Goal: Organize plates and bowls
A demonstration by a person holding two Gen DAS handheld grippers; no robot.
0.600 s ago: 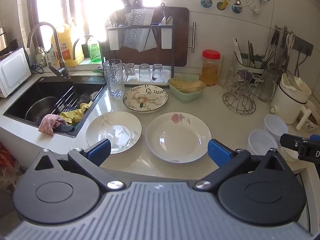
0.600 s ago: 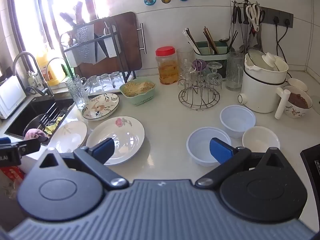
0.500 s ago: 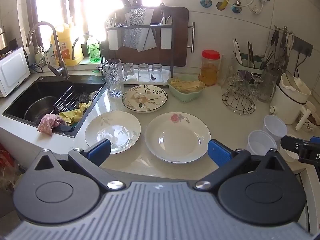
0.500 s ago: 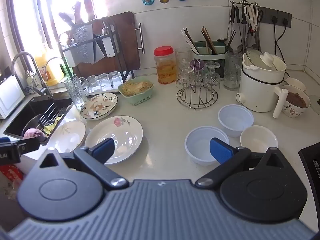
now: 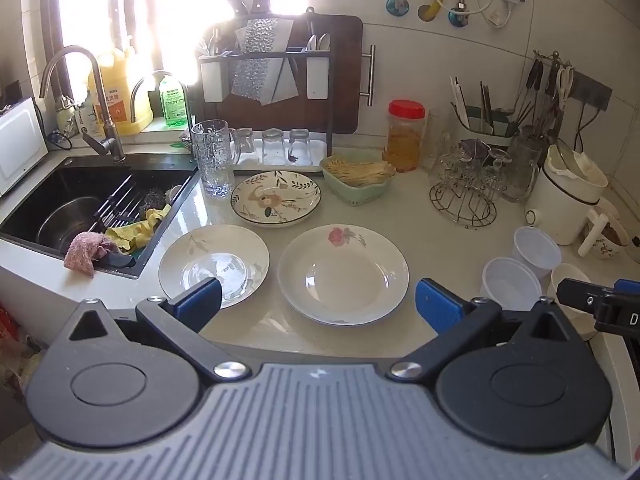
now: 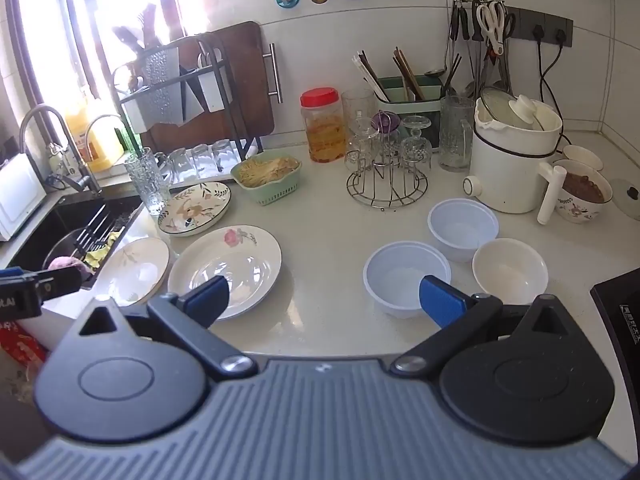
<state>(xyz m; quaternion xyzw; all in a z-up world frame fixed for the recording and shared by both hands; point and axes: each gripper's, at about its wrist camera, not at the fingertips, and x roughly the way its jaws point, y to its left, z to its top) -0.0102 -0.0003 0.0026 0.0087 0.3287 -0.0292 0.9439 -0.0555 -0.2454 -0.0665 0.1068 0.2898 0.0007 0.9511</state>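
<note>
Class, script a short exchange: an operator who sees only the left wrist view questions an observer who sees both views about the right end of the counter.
Operator: I see only part of the cream bowl. Is anything in it?
Observer: In the right wrist view its whole inside shows, and it looks empty.
Operator: What lies right of the white pot?
Observer: A glass lid with a dark knob lies flat on the counter at the far right.
</note>
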